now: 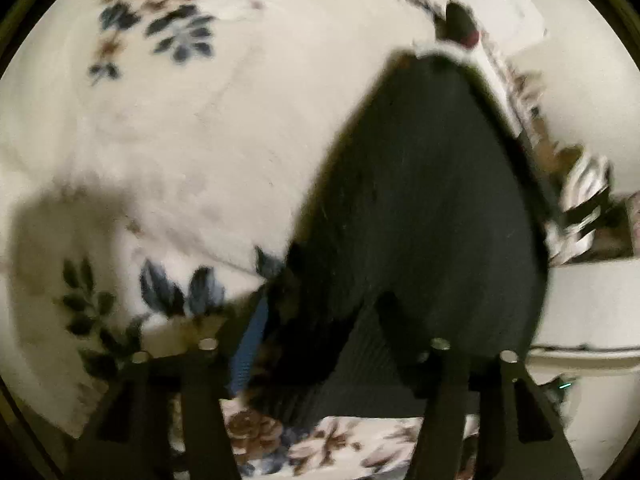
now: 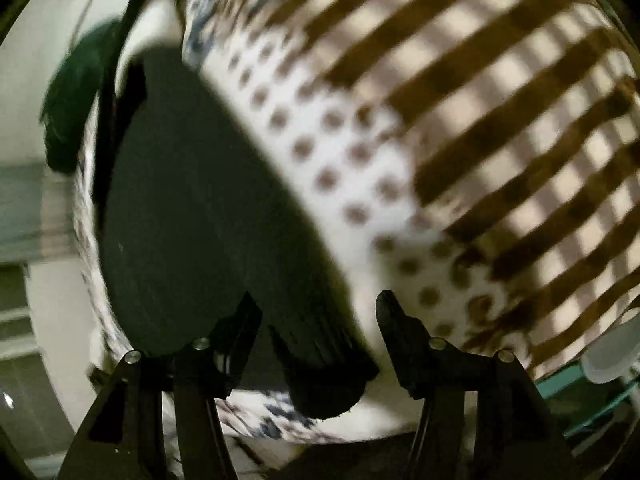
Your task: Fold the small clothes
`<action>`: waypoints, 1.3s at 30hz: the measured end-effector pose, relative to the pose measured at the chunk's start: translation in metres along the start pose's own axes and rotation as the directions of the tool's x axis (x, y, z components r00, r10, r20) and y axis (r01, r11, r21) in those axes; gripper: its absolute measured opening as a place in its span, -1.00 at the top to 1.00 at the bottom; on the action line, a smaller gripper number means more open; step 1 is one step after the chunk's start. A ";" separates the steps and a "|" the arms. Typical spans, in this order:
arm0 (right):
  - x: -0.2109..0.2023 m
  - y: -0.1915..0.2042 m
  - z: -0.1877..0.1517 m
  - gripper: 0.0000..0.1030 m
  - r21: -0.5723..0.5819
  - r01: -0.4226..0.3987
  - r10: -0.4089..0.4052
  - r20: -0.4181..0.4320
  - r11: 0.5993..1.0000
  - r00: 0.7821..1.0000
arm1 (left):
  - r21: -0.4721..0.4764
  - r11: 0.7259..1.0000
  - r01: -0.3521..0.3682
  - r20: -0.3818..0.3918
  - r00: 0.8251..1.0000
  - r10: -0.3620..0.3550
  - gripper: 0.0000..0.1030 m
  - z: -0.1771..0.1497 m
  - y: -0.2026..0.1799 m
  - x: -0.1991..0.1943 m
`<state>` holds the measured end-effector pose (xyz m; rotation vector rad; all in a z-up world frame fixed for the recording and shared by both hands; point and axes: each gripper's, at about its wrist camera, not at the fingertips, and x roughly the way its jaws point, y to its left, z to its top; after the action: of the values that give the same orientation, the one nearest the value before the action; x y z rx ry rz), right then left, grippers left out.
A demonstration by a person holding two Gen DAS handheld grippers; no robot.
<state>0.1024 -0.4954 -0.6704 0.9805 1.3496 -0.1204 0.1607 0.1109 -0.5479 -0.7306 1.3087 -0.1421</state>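
Observation:
A dark ribbed garment [image 1: 420, 208] lies on a white floral bedspread [image 1: 224, 128]. In the left wrist view it stretches from the gripper up to the bed's far edge. My left gripper [image 1: 320, 320] has its fingers apart, with the garment's near end lying between and over them; a blue pad [image 1: 250, 352] shows on the left finger. In the right wrist view the same dark garment [image 2: 192, 208] hangs with its ribbed hem [image 2: 324, 368] between the fingers. My right gripper [image 2: 316, 320] is open around that hem. The frames are blurred.
A white cloth with brown dots [image 2: 340, 168] and a brown-striped cloth [image 2: 500, 112] lie right of the garment. A dark green item [image 2: 72, 104] sits at the bed's far left edge. White furniture [image 1: 592, 304] stands beyond the bed on the right.

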 end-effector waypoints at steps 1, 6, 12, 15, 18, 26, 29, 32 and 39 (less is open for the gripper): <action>-0.004 -0.009 0.002 -0.20 0.019 -0.036 0.035 0.010 0.999 0.999 | -0.009 1.000 0.018 0.004 1.000 -0.018 -0.18 0.001 0.003 -0.001; 0.016 -0.025 0.003 -0.20 0.015 -0.152 0.152 -0.114 0.988 0.982 | -0.019 0.994 0.105 -0.024 0.994 -0.105 -0.37 0.003 0.012 0.003; 0.047 -0.005 -0.010 -0.20 0.023 -0.313 0.304 -0.315 0.949 0.899 | 0.010 0.990 0.138 -0.095 0.986 -0.137 -0.38 0.003 0.006 0.016; 0.055 0.004 -0.022 -0.20 0.020 -0.319 0.304 -0.363 0.948 0.881 | 0.028 0.992 0.123 -0.095 0.988 -0.120 -0.41 0.004 -0.001 0.018; 0.033 -0.010 -0.014 -0.20 0.091 -0.340 0.352 -0.207 0.936 0.913 | 0.030 0.992 0.124 -0.099 0.988 -0.120 -0.41 0.003 0.000 0.015; 0.005 -0.053 -0.013 -0.20 0.246 -0.349 0.367 -0.030 0.904 0.930 | 0.078 0.994 0.074 -0.087 0.994 -0.067 -0.41 -0.002 -0.004 0.015; 0.018 -0.047 -0.021 -0.20 0.218 -0.315 0.346 -0.120 0.923 0.931 | 0.103 0.994 0.042 -0.081 0.996 -0.034 -0.41 -0.003 -0.009 0.015; 0.018 -0.049 -0.020 -0.20 0.251 -0.344 0.374 -0.081 0.905 0.924 | 0.136 0.991 0.005 -0.072 0.997 0.005 -0.40 -0.007 -0.016 0.017; -0.015 -0.069 -0.029 0.63 0.257 -0.307 0.293 0.093 0.916 0.952 | 0.257 0.953 -0.161 -0.008 0.986 0.168 0.75 -0.021 -0.035 0.012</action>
<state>0.0353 -0.5260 -0.6911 1.3955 1.1369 -0.0967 0.1555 0.0701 -0.5396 -0.3989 1.3439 -0.1839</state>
